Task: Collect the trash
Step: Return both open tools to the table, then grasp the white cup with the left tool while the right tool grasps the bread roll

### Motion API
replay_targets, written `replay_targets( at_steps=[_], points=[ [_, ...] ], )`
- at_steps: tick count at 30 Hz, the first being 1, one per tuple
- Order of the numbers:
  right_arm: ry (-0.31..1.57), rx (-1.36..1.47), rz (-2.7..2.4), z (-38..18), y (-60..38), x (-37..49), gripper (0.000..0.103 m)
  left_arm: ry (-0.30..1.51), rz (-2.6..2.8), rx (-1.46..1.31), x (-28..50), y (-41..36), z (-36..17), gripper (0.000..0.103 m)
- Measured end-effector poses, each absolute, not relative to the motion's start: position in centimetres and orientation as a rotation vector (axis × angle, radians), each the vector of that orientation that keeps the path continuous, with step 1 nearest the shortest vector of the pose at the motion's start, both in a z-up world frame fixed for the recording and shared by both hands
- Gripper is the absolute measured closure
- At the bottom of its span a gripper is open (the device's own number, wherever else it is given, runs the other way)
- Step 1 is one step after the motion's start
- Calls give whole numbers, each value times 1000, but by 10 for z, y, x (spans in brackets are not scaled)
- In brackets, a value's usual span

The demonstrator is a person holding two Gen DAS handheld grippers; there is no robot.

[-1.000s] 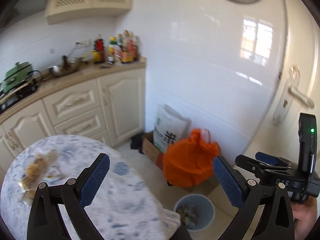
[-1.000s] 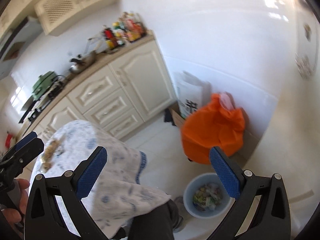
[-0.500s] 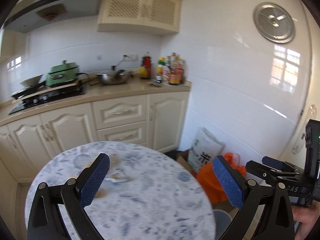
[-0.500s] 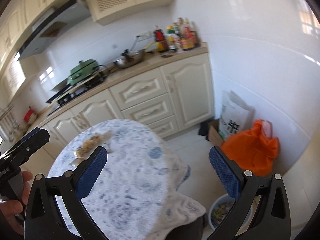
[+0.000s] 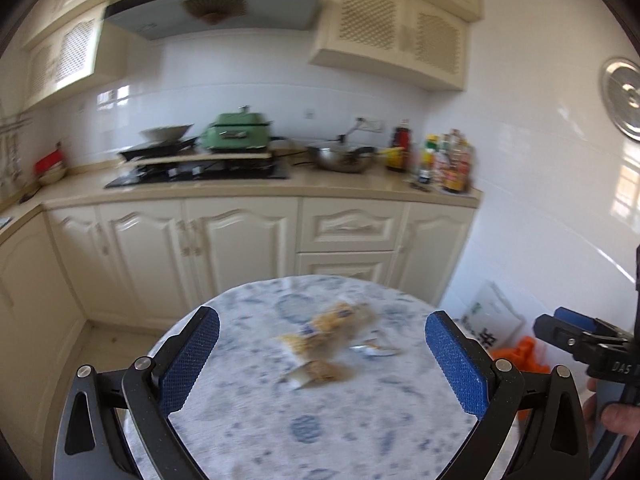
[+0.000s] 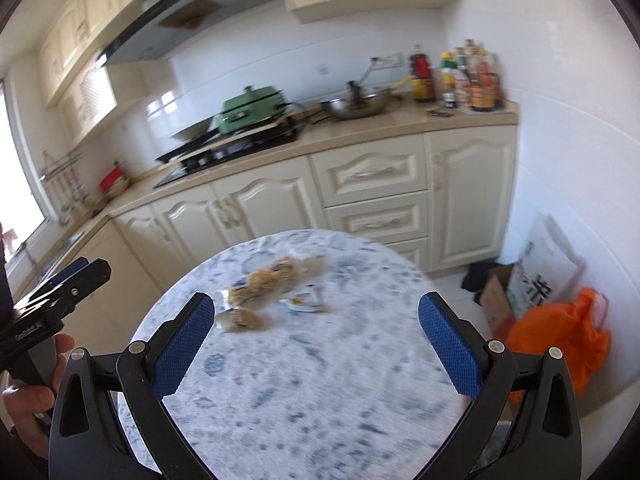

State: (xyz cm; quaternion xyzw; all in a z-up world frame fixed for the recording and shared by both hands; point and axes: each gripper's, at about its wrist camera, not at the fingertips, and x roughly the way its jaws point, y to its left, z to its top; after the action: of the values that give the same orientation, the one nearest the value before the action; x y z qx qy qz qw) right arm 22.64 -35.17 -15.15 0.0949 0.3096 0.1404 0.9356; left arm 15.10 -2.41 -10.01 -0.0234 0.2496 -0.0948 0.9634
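Note:
Several crumpled snack wrappers [image 5: 328, 332] lie near the middle of a round table [image 5: 320, 432] with a blue-patterned white cloth; they also show in the right wrist view [image 6: 264, 284]. A small white wrapper [image 5: 374, 348] lies just right of them, also seen from the right [image 6: 304, 300]. My left gripper [image 5: 320, 364] is open and empty above the table's near side, short of the wrappers. My right gripper [image 6: 316, 344] is open and empty too, beside it. The views are blurred by motion.
Cream kitchen cabinets [image 5: 240, 240] with a stove, green pot [image 5: 236, 132], wok and bottles [image 5: 444, 160] stand behind the table. An orange bag [image 6: 560, 340], a white bag [image 6: 540, 276] and a cardboard box [image 6: 496, 292] sit on the floor at right.
Both grippers have swung up and left from the floor bin and orange bag toward the table; the wrappers now sit between the fingers. Both stayed open.

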Motion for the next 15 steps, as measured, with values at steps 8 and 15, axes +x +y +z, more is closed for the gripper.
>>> replay_targets(
  at_steps=[8,15],
  points=[
    [691,124,395,-172,-300,259,0,550,-93,-60,171,6,-116,1],
    [760,60,450,-201,-264,286,0,604,-70,-60,200,17,-135,1]
  ],
)
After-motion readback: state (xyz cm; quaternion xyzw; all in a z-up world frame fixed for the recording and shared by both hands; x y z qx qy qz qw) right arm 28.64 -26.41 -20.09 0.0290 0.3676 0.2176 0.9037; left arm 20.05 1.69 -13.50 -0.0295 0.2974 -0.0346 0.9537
